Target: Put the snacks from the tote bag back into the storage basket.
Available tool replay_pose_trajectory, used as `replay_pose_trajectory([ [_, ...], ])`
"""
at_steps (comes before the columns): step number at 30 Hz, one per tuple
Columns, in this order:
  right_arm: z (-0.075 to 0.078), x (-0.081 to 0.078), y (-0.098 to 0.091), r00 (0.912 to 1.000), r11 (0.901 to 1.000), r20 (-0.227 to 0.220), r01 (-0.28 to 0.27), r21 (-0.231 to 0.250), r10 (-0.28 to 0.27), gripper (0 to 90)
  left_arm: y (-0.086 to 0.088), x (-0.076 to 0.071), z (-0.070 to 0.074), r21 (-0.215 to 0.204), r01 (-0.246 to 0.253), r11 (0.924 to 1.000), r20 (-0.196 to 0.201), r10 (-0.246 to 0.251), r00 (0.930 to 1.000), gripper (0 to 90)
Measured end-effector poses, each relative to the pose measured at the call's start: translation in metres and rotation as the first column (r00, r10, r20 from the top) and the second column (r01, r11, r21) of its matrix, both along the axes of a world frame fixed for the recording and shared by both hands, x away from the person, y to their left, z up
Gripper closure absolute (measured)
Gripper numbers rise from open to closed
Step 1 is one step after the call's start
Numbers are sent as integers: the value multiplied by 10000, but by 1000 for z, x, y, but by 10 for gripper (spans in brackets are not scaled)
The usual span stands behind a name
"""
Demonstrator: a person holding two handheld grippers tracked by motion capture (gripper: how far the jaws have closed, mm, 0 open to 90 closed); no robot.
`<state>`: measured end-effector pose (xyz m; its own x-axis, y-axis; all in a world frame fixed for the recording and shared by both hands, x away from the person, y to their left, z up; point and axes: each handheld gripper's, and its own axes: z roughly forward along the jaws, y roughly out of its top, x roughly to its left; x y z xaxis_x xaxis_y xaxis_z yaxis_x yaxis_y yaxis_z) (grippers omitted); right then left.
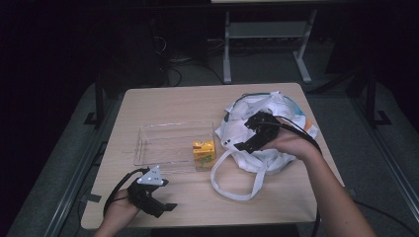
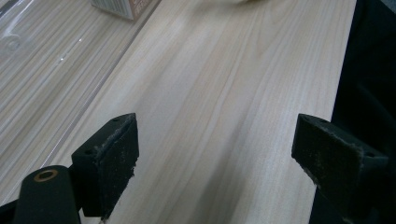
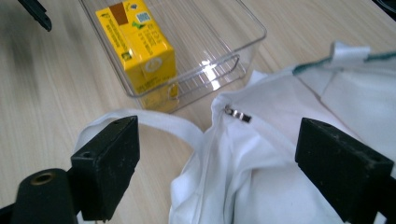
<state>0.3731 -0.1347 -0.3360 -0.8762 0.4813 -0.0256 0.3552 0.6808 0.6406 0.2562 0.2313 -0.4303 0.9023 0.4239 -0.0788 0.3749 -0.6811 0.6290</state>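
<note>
Over the crumpled white cloth tote bag, the right tool hung released between items, the yellow juice carton already standing in the clear plastic tray, so the next move seemed a reach into the bag, while the left tool rested released over the wooden bench.

Table: pale wood-grain top, smooth, with a soft matt sheen. Bin, standing on the table: clear hard plastic, glossy, with bright glints along its ribbed floor and rim. Carton, inside the bin: yellow printed card, smooth and slightly glossy. Bag, beside the bin: white woven cloth, matt and creased, with a flat cloth strap and a small shiny metal zip pull. Right gripper and left gripper: matt black plastic jaws, their pads rough and dust-flecked.
</note>
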Motion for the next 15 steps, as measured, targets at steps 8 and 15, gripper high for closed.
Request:
replay_pose_trajectory([
  [8, -15, -19, -41, 9941, 9917, -21, 1085, 687, -1086, 136, 0, 0, 0, 40, -32, 10000, 38, 32, 10000, 146],
  [15, -31, -41, -71, 9850, 9790, 15, 1712, 1108, -1724, 136, -1, 0, 0, 46, -59, 10000, 15, 59, 10000, 145],
])
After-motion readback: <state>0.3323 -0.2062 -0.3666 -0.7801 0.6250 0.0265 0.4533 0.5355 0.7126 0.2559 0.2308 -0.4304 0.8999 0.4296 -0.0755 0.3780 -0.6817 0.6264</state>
